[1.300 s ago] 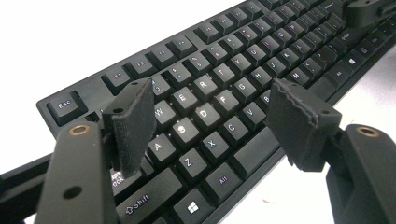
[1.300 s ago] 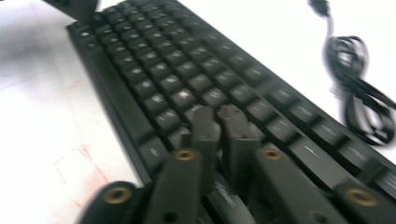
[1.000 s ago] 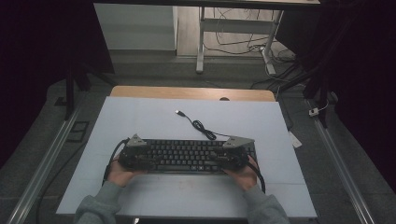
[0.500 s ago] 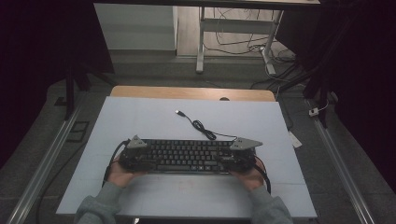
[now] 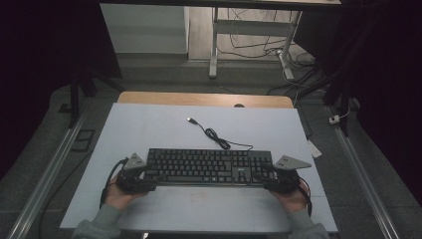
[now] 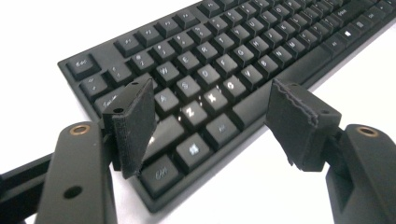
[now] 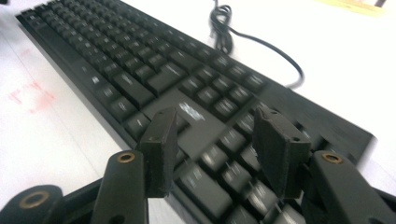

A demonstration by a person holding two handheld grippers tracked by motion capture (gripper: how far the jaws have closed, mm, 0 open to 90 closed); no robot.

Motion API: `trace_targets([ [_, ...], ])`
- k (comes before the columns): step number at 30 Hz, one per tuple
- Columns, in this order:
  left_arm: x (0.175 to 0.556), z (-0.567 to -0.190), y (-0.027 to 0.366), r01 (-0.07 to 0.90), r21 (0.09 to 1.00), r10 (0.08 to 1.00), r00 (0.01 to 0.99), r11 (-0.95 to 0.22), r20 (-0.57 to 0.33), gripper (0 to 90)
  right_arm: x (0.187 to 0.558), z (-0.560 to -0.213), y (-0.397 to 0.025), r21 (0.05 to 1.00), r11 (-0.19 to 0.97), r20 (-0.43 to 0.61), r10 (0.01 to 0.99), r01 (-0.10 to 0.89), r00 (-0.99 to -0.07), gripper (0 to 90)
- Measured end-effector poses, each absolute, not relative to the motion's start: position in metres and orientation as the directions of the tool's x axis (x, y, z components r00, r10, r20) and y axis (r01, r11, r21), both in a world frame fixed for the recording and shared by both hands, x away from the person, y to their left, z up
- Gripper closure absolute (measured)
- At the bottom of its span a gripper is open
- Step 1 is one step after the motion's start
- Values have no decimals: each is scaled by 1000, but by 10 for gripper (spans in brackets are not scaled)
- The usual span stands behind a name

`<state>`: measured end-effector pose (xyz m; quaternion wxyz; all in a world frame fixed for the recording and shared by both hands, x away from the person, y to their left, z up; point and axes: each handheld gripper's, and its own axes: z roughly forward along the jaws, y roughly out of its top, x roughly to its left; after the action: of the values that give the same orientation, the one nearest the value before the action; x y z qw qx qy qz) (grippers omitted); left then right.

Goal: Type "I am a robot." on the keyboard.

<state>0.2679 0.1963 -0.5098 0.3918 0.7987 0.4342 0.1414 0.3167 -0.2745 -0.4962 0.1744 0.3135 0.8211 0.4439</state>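
1. The left claw sits at the near left corner of the keyboard, held in the person's left hand. In the left gripper view its jaws are spread wide, one pad over the left-hand keys and the other out past the front edge near the space bar; they pinch nothing.
2. The keyboard, black and full-sized, lies flat on the white desk, toward the near side and about midway across, its long edge running left to right.
3. Its cable leaves the back edge, curls in a small bundle behind the keyboard and ends in a USB plug lying loose on the desk farther back.
4. A faint reddish smudge marks the desk just in front of the keyboard.
5. The right claw is at the near right corner of the keyboard, in the person's right hand. In the right gripper view its jaws stand apart above the keys at that end, closed on nothing; that view is somewhat blurred.
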Motion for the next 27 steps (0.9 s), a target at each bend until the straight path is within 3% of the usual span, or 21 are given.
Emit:
trace_targets([
  [27, 255, -510, 209, 566, 766, 813, 574, -305, -101, 320, 300, -503, -299, 824, 441, -46, 679, 356, -733, 457],
])
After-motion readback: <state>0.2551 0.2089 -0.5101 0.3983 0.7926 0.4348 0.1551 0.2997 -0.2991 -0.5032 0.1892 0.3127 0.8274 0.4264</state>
